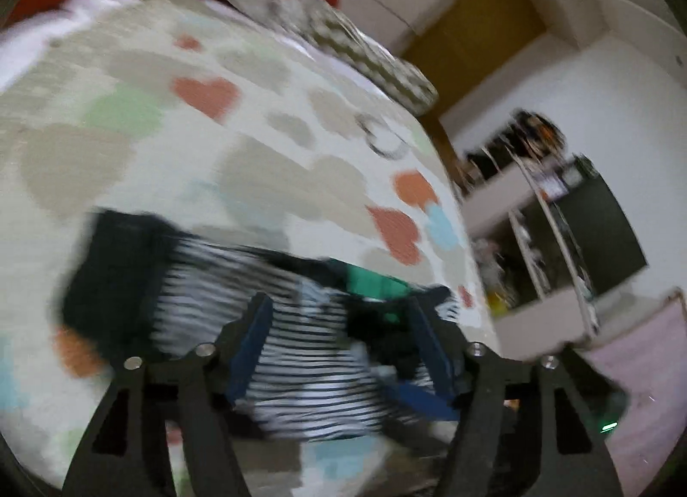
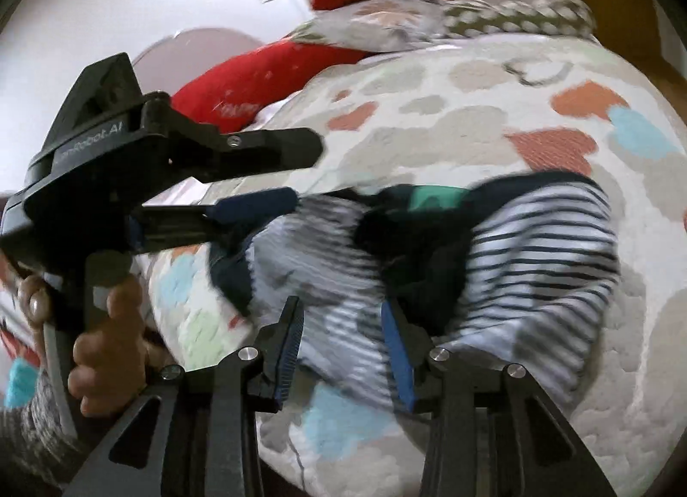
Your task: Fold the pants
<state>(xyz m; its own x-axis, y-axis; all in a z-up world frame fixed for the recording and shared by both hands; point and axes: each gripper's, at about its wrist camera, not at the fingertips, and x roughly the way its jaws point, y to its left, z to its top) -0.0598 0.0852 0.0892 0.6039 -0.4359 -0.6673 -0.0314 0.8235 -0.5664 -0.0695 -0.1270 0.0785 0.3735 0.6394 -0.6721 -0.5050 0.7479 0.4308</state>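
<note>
My navy-and-white striped cotton pants (image 2: pixel 536 248) lie bunched ahead of my fingers (image 2: pixel 397 351), unfolded. Both pairs gape wide, empty. Folding remains.

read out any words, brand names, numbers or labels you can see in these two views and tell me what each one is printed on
"...Robot.AI" on the black body of the left claw, seen in the right wrist view; its first letters are not legible.
White lettering on the red cushion: too blurred to read.
Items on the shelves in the left wrist view: too blurred to read.
</note>
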